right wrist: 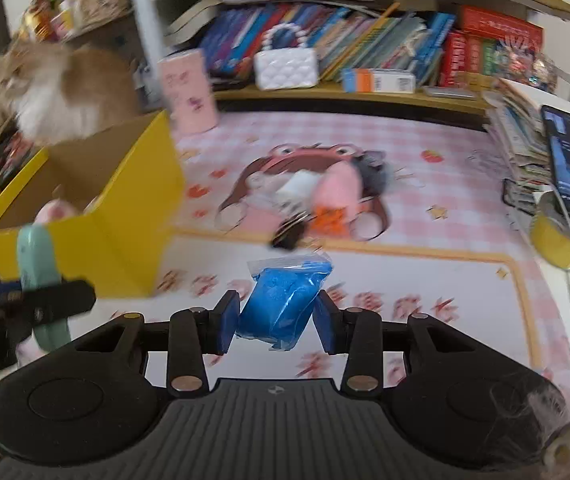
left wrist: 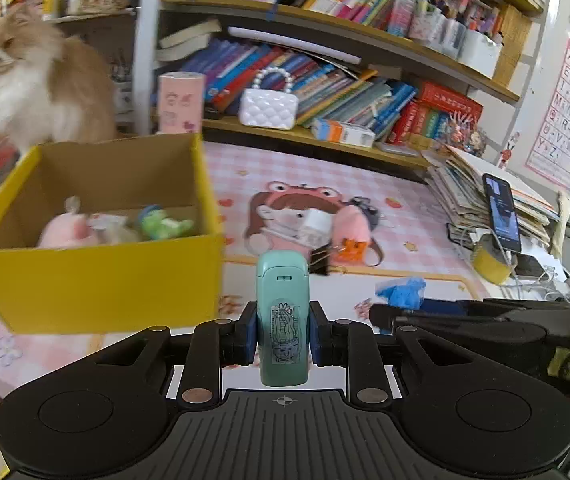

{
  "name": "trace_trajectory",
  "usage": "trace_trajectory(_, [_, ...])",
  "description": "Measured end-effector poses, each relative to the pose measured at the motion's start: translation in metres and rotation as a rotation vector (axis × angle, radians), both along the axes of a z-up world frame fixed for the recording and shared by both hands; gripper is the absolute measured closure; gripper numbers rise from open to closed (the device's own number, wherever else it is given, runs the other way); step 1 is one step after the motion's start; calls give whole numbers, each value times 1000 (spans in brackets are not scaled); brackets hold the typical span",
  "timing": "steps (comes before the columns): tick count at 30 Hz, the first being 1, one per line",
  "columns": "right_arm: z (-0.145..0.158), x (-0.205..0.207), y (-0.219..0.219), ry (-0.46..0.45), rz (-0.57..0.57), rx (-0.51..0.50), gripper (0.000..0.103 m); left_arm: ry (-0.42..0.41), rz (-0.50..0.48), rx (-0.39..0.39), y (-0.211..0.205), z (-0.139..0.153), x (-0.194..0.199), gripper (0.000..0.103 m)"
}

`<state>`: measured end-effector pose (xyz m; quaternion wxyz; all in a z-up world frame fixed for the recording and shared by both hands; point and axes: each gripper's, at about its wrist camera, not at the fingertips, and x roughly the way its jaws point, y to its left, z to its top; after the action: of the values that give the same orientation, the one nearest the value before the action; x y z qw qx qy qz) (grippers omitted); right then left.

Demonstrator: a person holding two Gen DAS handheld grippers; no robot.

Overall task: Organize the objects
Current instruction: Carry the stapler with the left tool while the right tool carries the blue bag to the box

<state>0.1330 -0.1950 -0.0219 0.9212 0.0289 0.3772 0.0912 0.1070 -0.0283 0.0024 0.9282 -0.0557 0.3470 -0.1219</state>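
Observation:
My left gripper (left wrist: 283, 336) is shut on a teal stapler-like case (left wrist: 283, 312) with a cactus sticker, held upright above the pink desk mat. My right gripper (right wrist: 277, 320) is shut on a blue bag of clay (right wrist: 283, 300). In the right wrist view the teal case (right wrist: 37, 264) and the left gripper (right wrist: 33, 300) show at the left, in front of the yellow box (right wrist: 125, 232). The yellow box (left wrist: 97, 280) stands left of my left gripper and holds a pink plush (left wrist: 65, 234) and a green toy (left wrist: 163, 224). The blue bag (left wrist: 401, 292) appears at right in the left wrist view.
A white charger (left wrist: 317, 226), a pink plush (left wrist: 351, 220), an orange piece (left wrist: 351, 250) and a black binder clip (left wrist: 321, 264) lie mid-mat. A cat (left wrist: 33, 84) sits behind the box. A phone (left wrist: 503, 212) leans on stacked papers; a yellow tape roll (left wrist: 491, 264) sits at the right.

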Motion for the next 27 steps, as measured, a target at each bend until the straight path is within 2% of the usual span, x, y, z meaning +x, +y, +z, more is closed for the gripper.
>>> trace_trajectory(8, [0, -37, 59, -4, 69, -50, 65, 4, 55, 1, 51, -4, -35, 80])
trace_trajectory(18, [-5, -73, 118, 1, 103, -47, 65, 3, 68, 31, 106, -11, -72, 80])
trace_trajectory(27, [1, -91, 155, -19, 105, -37, 65, -19, 80, 19, 144, -8, -91, 80])
